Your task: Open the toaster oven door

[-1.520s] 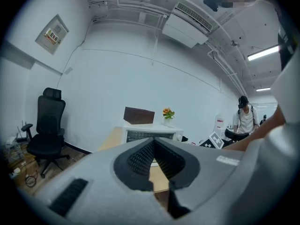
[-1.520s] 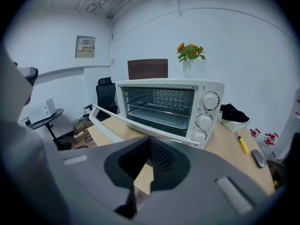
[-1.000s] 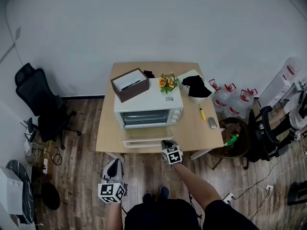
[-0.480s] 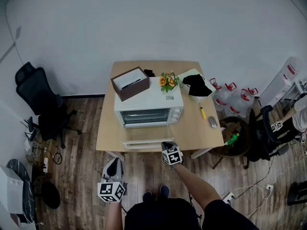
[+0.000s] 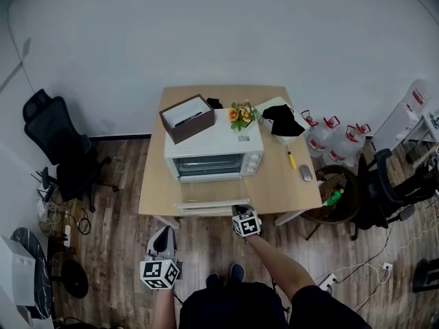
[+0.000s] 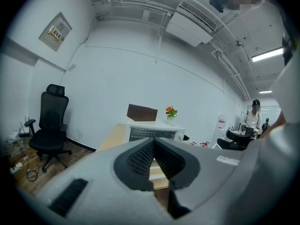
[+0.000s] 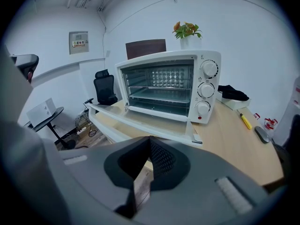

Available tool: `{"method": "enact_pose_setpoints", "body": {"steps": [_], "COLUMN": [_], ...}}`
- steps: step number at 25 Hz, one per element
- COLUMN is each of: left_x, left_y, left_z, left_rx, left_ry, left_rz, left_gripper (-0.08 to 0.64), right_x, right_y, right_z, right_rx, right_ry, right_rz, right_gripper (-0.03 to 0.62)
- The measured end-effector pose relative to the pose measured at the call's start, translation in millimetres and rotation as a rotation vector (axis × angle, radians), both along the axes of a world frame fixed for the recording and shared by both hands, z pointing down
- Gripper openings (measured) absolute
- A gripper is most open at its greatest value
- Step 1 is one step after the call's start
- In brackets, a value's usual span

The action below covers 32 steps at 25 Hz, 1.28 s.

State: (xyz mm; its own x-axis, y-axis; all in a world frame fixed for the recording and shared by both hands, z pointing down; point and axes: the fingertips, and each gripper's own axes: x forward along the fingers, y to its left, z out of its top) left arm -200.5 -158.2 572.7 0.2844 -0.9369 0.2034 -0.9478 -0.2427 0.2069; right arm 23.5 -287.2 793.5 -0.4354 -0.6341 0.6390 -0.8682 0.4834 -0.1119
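Observation:
The white toaster oven (image 5: 212, 146) stands on the wooden table (image 5: 154, 184). Its glass door (image 5: 206, 203) is folded down flat over the table's near edge, and the racks inside show in the right gripper view. My right gripper (image 5: 239, 207) sits at the right end of the door's front edge, shut and holding nothing. From its own camera the oven (image 7: 168, 86) and the lowered door (image 7: 140, 121) lie just beyond the right gripper (image 7: 150, 139). My left gripper (image 5: 163, 236) hangs lower at the left over the floor, shut and empty, pointing toward the oven (image 6: 154, 132).
A brown box (image 5: 186, 118) and a flower vase (image 5: 240, 117) stand on top of the oven. A black cloth (image 5: 281, 123), a yellow marker (image 5: 291, 161) and a mouse (image 5: 306, 173) lie on the table's right side. An office chair (image 5: 58, 149) stands left; water bottles (image 5: 329, 142) stand right.
The door stays flat open and both grippers hold their places. Only the head view has shifted slightly.

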Motion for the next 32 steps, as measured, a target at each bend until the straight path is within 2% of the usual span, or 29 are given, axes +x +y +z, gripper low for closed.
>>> {"method": "enact_pose_setpoints", "body": {"steps": [8, 15, 20, 32], "left_x": [3.1, 3.1, 3.0, 0.4], "left_y": [-0.7, -0.8, -0.9, -3.5], "left_z": [-1.1, -1.3, -0.2, 4.7], "left_rx": [0.007, 0.007, 0.004, -0.012], "left_ry": [0.005, 0.008, -0.019, -0.002], "left_rz": [0.009, 0.009, 0.007, 0.000], "left_gripper": [-0.003, -0.003, -0.003, -0.003], "right_x": [0.2, 0.2, 1.2, 2.2], "right_y": [2.1, 11.4, 13.7, 23.0], "right_z": [4.4, 19.1, 25.2, 48.9], "right_rx": [-0.011, -0.062, -0.075, -0.124], "right_ry": [0.000, -0.004, -0.002, 0.006], "right_rz": [0.003, 0.007, 0.010, -0.011], "right_gripper": [0.006, 0.006, 0.006, 0.006]}}
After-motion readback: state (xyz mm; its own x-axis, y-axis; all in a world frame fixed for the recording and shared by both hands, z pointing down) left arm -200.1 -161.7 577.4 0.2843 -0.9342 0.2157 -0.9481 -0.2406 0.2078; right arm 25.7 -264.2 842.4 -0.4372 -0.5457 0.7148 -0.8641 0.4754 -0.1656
